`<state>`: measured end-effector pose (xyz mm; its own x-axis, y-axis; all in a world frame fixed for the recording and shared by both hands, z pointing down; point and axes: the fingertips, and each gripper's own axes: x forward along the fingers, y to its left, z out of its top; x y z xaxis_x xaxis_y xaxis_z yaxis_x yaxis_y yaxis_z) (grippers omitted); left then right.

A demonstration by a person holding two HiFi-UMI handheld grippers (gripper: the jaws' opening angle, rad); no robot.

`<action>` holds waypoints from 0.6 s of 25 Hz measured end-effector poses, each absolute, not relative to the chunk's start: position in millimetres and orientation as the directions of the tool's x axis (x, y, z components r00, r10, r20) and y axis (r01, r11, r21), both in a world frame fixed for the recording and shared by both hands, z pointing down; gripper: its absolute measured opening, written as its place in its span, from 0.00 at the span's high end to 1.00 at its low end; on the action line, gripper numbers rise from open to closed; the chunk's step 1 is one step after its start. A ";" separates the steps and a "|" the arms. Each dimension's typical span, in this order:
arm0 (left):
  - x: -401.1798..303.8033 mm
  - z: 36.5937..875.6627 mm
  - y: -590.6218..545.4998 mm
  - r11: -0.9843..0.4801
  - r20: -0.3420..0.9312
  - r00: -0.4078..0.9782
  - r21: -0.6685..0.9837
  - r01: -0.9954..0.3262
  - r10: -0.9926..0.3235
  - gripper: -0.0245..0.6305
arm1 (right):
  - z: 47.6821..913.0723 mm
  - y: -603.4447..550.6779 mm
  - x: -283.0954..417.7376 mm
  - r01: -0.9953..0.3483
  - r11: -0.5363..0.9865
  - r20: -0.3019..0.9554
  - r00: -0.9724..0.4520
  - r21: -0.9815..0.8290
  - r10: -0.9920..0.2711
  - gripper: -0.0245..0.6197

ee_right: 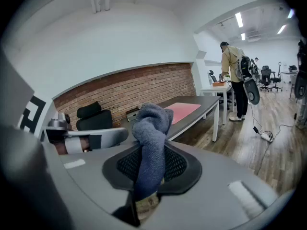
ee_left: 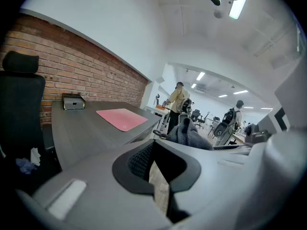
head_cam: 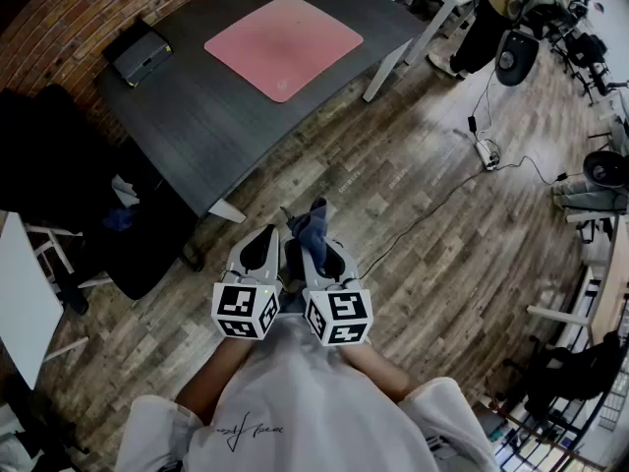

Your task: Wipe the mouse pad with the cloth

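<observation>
The pink mouse pad (head_cam: 283, 45) lies flat on the dark grey table (head_cam: 206, 116), far ahead of both grippers. I hold the grippers side by side close to my body, over the wooden floor and short of the table's near corner. My right gripper (head_cam: 311, 251) is shut on a blue-grey cloth (head_cam: 307, 224), which sticks up in a bunch above its jaws (ee_right: 152, 133). My left gripper (head_cam: 263, 240) is shut with nothing in it. In the left gripper view the mouse pad (ee_left: 122, 118) is ahead to the left and the cloth (ee_left: 192, 137) just to the right.
A small black box (head_cam: 138, 52) sits at the table's far left end by the brick wall. A black office chair (head_cam: 59, 165) stands left of the table. A person (head_cam: 511, 3) stands at a white desk at the back right. A power strip and cable (head_cam: 486, 152) lie on the floor.
</observation>
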<state>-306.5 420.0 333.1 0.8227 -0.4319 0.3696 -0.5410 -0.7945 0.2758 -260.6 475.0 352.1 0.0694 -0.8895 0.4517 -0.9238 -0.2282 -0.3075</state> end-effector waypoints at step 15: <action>-254.7 327.2 403.0 -0.812 0.352 0.845 0.288 -0.508 -0.403 0.96 | 355.8 459.5 -213.0 -0.898 -0.234 0.433 0.055 -0.373 -0.900 0.83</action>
<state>-254.7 403.0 327.2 0.8447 -0.4032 0.3521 -0.5077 -0.8118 0.2885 -213.0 459.5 355.8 0.0552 -0.8999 0.4326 -0.8978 -0.2343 -0.3729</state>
